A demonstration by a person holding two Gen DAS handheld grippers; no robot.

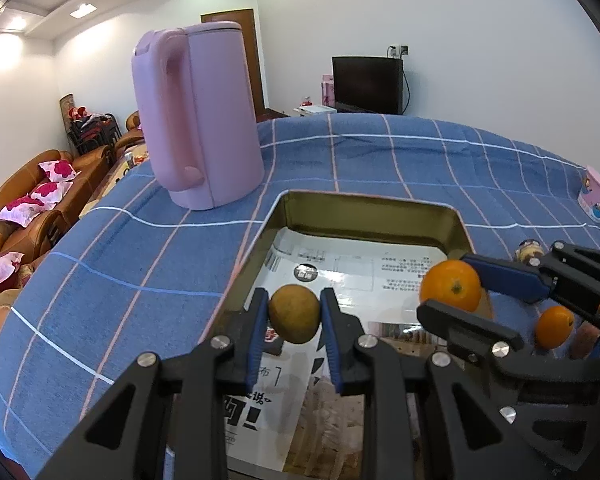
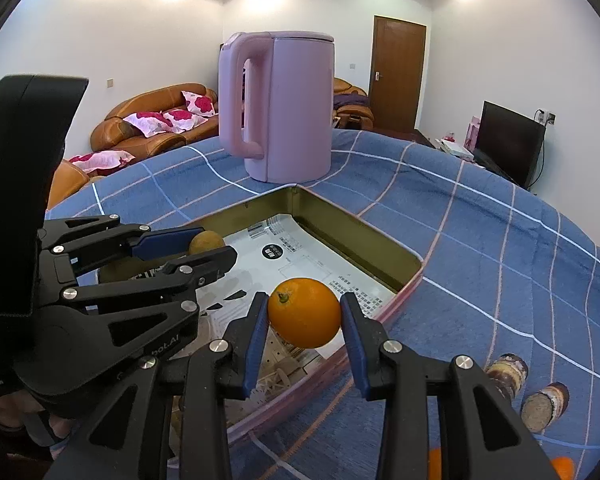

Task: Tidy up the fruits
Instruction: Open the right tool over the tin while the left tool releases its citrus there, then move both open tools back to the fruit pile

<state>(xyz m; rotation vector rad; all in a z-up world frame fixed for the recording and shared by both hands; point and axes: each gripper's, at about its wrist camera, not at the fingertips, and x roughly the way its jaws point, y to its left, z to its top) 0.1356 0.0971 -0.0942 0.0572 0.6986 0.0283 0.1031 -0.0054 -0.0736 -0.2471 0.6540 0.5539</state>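
The near end of the gold tray [image 1: 364, 208] is cut off behind the claw frames in both views, and the printed sheet lining its floor is partly covered, its text too small to read. At the bottom edge of the right wrist view, 2 orange shapes [image 2: 562, 468] are cropped, so what they are is unclear. 2 small printed cylinders [image 2: 544, 406] lie on the blue checked cloth [image 2: 500, 240] of the table at the near right; their labels cannot be made out.

The left claw [image 1: 294, 314] tilts downward over the tray, its blue pads pressed on either side of a dull brownish-green fruit [image 1: 294, 314], held above the tray's left part. The right claw [image 2: 304, 314] slants down in the same way beside it, closed on a bright orange [image 2: 304, 312] with its stalk end up, over the tray's near right edge. From the left wrist view a smaller orange [image 1: 555, 327] shows through the right claw's frame, partly hidden. A pink kettle [image 2: 278, 108] stands on the cloth just beyond the tray's far corner.
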